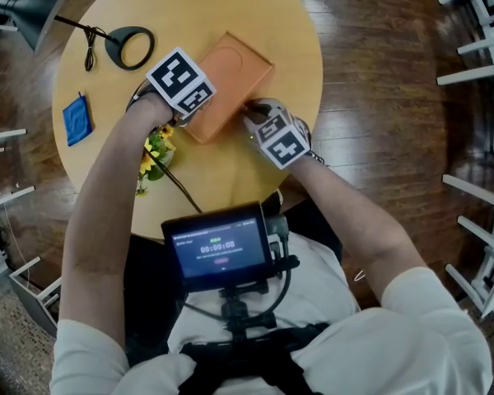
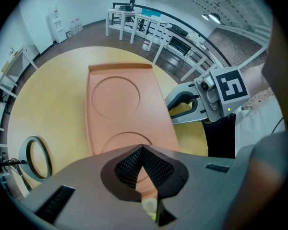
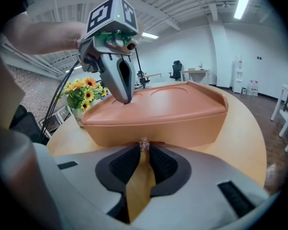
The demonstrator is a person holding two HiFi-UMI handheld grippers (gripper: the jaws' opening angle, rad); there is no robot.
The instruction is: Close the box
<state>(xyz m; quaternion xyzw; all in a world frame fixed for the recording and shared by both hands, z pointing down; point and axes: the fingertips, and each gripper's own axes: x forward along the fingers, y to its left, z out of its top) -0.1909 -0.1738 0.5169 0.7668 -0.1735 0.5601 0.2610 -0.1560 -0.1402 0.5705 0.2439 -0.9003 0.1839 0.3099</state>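
An orange box [image 1: 235, 76] lies on the round wooden table [image 1: 296, 39] with its lid [image 2: 122, 104] down flat on the body. My left gripper [image 1: 199, 101] is shut, and its closed tip [image 3: 124, 98] rests on the lid near the corner closest to me. The left gripper view shows its joined jaws [image 2: 142, 148] above the lid's round embossed circles. My right gripper [image 1: 249, 109] is shut too, its tips [image 3: 144, 145] against the lower edge of the box's side wall [image 3: 182, 126]. A small shiny piece [image 3: 144, 143] sits right at those tips.
A vase of yellow flowers [image 1: 154, 156] stands at the table's near edge, left of the box. A black lamp with a ring base [image 1: 130, 46] and a blue pad [image 1: 76, 119] lie at the left. White racks [image 1: 477, 97] stand beyond the table to the right.
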